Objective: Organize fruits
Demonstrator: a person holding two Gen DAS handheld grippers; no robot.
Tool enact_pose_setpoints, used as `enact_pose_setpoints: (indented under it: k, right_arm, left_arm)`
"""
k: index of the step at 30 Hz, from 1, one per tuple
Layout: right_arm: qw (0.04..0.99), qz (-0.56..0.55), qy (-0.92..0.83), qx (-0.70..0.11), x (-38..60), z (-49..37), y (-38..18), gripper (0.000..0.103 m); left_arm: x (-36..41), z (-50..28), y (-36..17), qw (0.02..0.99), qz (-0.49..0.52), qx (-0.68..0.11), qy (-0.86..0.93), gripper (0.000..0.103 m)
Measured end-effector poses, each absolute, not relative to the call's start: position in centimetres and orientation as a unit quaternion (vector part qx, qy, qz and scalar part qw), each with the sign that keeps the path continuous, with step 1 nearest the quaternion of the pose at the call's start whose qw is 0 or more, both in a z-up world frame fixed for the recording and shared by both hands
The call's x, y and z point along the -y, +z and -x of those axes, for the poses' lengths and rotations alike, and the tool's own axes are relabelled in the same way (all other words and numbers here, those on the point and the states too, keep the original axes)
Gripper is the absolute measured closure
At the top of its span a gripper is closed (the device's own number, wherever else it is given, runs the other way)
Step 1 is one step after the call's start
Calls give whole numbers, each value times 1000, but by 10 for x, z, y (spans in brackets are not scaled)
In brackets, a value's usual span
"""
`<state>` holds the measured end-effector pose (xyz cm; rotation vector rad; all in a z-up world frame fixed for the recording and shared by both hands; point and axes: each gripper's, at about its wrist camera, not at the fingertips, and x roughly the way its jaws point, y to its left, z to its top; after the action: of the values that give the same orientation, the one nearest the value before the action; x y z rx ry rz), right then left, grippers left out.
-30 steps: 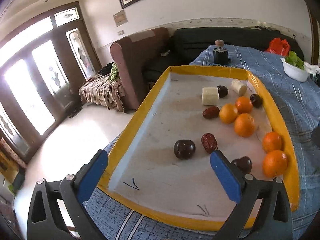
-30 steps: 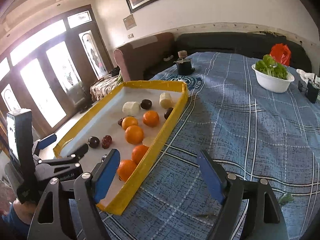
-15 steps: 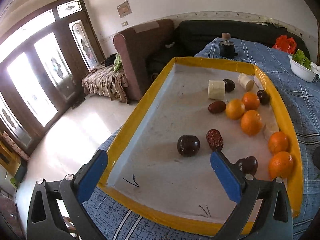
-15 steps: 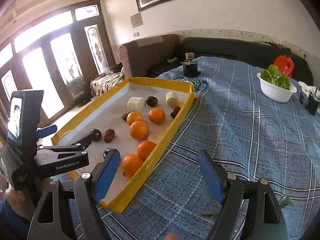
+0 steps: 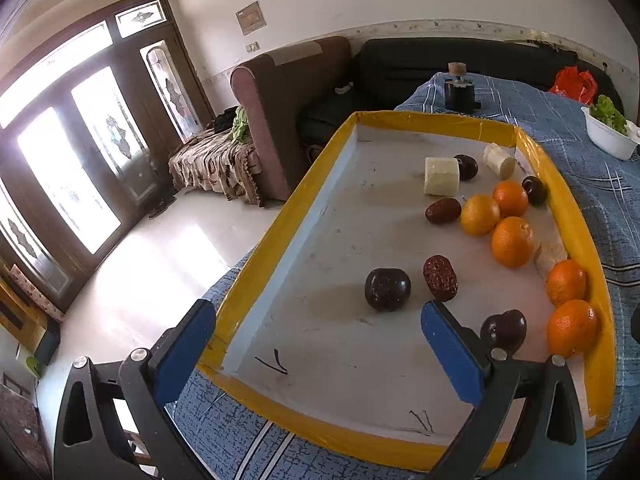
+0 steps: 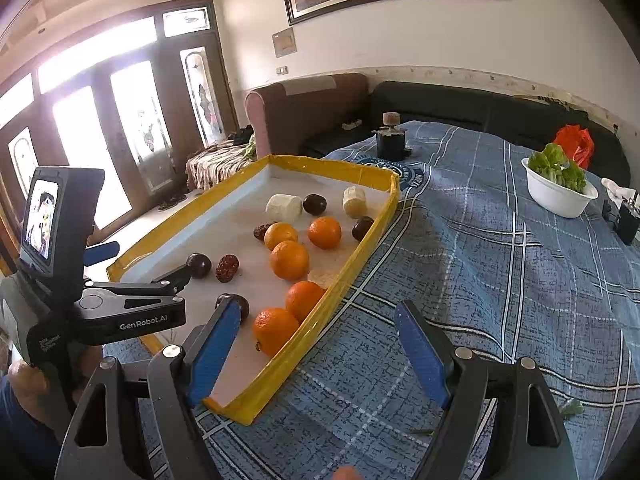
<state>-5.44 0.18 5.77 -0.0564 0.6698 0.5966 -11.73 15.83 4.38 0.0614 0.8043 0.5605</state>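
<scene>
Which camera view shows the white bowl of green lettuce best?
The right wrist view shows it best: the white bowl of green lettuce stands whole and large on the blue checked cloth. In the left wrist view the bowl sits small at the right edge, partly cut off and distorted.

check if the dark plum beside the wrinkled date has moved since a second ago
No. The dark plum keeps its spot left of the wrinkled date, same gap to the tray rim.

The right gripper (image 6: 320, 352) hangs wide open and empty over the yellow-rimmed tray's (image 6: 348, 280) corner, oranges (image 6: 276, 330) at ten o'clock.
</scene>
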Motion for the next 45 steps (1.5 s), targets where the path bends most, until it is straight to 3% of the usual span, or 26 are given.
enact_pose_setpoints:
  k: [45]
  right_arm:
    - [902, 33, 287, -321, -2, 56, 59, 19]
  left_arm:
    - [-160, 118, 44, 880, -36, -380, 282, 0]
